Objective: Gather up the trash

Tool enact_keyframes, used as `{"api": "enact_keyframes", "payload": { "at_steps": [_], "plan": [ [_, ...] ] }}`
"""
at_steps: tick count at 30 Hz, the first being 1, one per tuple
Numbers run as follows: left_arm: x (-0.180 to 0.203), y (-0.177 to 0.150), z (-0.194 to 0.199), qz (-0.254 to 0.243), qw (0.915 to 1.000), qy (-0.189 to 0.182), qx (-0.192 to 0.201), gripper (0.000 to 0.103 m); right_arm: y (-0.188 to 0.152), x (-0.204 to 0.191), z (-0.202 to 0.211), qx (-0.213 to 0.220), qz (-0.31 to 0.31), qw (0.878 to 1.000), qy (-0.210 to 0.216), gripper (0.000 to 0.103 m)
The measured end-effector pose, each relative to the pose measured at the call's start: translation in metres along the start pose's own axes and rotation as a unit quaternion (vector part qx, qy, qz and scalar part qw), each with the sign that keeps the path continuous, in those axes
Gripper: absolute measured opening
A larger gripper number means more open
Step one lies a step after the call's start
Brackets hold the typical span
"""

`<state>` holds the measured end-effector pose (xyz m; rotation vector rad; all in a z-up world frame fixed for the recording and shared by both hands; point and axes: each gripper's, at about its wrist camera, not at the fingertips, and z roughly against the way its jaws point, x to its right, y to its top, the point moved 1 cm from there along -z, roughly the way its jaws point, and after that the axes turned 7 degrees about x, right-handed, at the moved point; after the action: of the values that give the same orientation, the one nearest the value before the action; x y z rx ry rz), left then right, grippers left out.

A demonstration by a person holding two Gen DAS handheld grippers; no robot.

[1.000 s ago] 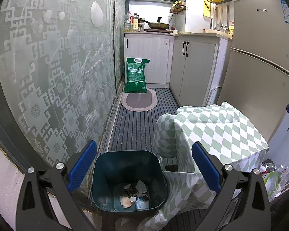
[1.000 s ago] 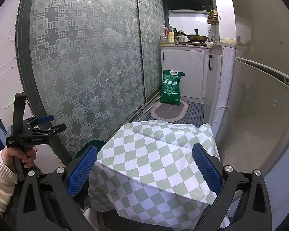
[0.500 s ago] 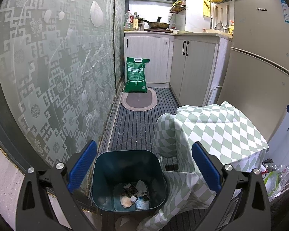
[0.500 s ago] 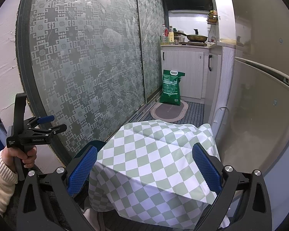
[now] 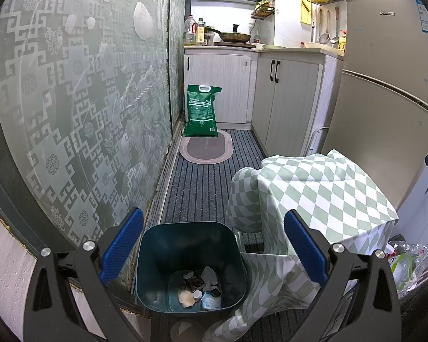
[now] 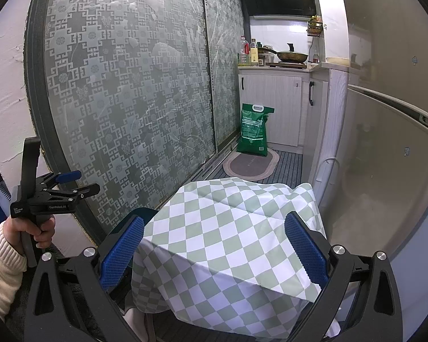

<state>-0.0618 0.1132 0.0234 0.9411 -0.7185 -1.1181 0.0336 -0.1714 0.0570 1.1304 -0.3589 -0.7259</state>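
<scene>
Teal trash bin [image 5: 189,265], scraps inside, sits below and between the spread fingers of the empty left gripper [image 5: 214,249]. Right gripper [image 6: 214,249], spread, empty, hangs above the checked cloth [image 6: 228,242].

1. Both views are sharp, evenly lit indoor pictures without motion blur.
2. The brightest light falls on the far white wall [image 5: 228,14] above the counter [image 5: 259,48], slightly washed out.
3. The frosted glass door [image 6: 134,91] carries soft pale reflections.
4. The bin [image 5: 189,265] interior lies in shade.
5. Fisheye bending curves the fridge [image 6: 391,142] and door frames; black vignette rings every corner.
</scene>
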Motion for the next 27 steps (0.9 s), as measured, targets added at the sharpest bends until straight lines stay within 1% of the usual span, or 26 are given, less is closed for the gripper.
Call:
{"api": "enact_keyframes", "payload": {
  "at_steps": [27],
  "plan": [
    [0.0017, 0.0003, 0.0016, 0.001, 1.0000, -0.003, 0.000, 0.100, -0.0004, 0.0000, 0.0006, 0.000, -0.001, 1.000, -0.001, 0.100]
  ]
}}
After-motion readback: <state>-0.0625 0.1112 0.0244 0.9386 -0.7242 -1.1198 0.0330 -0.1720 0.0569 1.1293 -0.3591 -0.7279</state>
